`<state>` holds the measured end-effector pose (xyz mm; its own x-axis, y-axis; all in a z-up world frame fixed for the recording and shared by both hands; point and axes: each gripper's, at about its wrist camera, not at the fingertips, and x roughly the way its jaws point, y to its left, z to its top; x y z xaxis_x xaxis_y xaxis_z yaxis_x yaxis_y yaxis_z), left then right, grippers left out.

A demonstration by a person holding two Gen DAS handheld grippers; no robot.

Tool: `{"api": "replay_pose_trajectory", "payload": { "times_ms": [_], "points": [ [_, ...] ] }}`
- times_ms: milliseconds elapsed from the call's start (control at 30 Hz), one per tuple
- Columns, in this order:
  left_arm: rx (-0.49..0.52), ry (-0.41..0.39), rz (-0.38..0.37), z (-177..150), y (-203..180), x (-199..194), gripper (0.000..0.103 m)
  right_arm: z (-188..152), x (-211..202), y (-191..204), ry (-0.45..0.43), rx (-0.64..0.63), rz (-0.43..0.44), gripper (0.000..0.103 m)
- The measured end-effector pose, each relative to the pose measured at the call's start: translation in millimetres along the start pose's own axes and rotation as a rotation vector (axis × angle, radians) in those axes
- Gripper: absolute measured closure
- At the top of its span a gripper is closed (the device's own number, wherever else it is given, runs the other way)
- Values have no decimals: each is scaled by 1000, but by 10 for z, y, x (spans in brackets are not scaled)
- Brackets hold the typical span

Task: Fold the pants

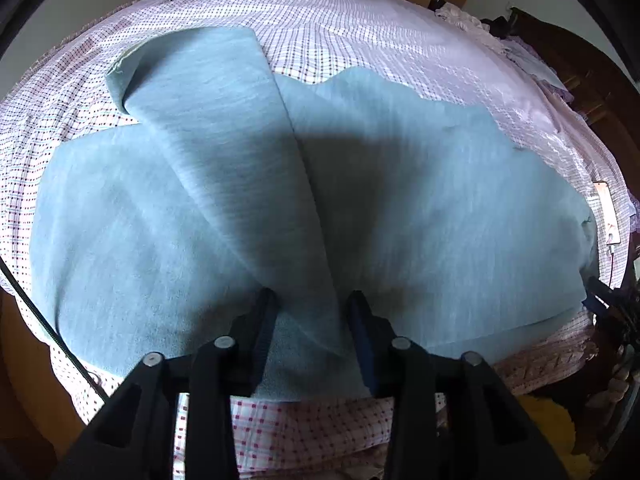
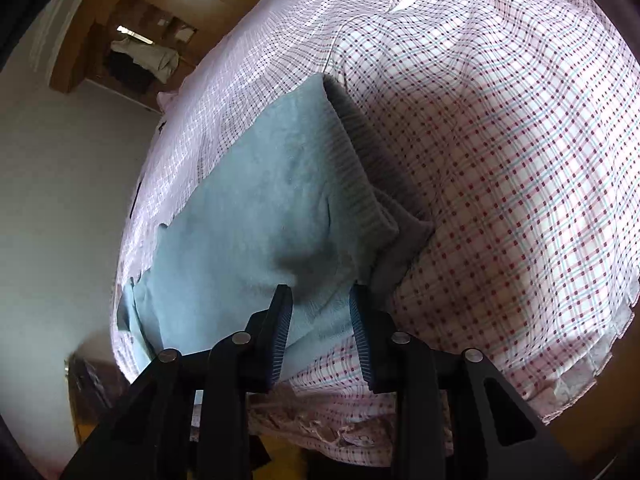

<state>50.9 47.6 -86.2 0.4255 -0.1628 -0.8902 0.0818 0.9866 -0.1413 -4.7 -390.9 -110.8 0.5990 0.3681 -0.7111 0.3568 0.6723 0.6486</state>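
Note:
Light blue fleece pants (image 1: 224,200) lie spread on a checked bedsheet (image 1: 360,28). One leg is raised in a band running from my left gripper (image 1: 312,300) up to its hem at the far left. The left gripper's jaws stand apart with that fabric between them; no firm pinch shows. In the right wrist view the pants (image 2: 248,208) show their ribbed waistband (image 2: 360,184) toward the right. My right gripper (image 2: 320,296) is open, its fingertips at the near edge of the pants beside the waistband.
The bed's near edge with a pink frilled skirt (image 1: 540,360) runs below the pants. Piled clothes (image 1: 532,60) and dark wooden furniture sit at the far right. A wooden wardrobe (image 2: 132,40) and white wall stand left of the bed.

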Motion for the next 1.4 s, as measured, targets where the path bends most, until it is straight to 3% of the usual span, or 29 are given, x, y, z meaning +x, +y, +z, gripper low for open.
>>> {"api": "replay_pose_trajectory", "payload": {
  "times_ms": [67,133,200,500,633,700,900,1167,1233,1300,1400],
  "points": [
    [2,0,-15,1,6,-15,89,1,-14,29,-10,-7,-8,81],
    [2,-6,-9,-2,27,-62,95,-2,-14,75,-26,-16,-14,90],
    [0,-14,-27,-15,52,-128,96,10,-33,108,-40,-28,-21,103],
    [-11,-60,-107,-145,141,-554,96,4,-491,241,-157,-103,13,103],
    [-3,-72,-125,-187,131,-643,96,25,-408,159,-99,-63,7,100],
    [-13,-64,-126,-192,150,-627,96,7,-328,87,-66,-24,5,87],
    [-17,-58,-121,-159,104,-572,96,13,68,11,53,87,48,86],
    [-19,-56,-120,-160,93,-560,96,74,261,88,37,117,36,86],
    [-20,-58,-122,-160,97,-565,96,108,279,98,16,119,33,87],
    [-20,-60,-123,-161,102,-570,96,115,254,110,-4,105,17,103],
    [-16,-63,-122,-167,93,-584,96,87,127,162,-62,70,5,103]
  ]
}}
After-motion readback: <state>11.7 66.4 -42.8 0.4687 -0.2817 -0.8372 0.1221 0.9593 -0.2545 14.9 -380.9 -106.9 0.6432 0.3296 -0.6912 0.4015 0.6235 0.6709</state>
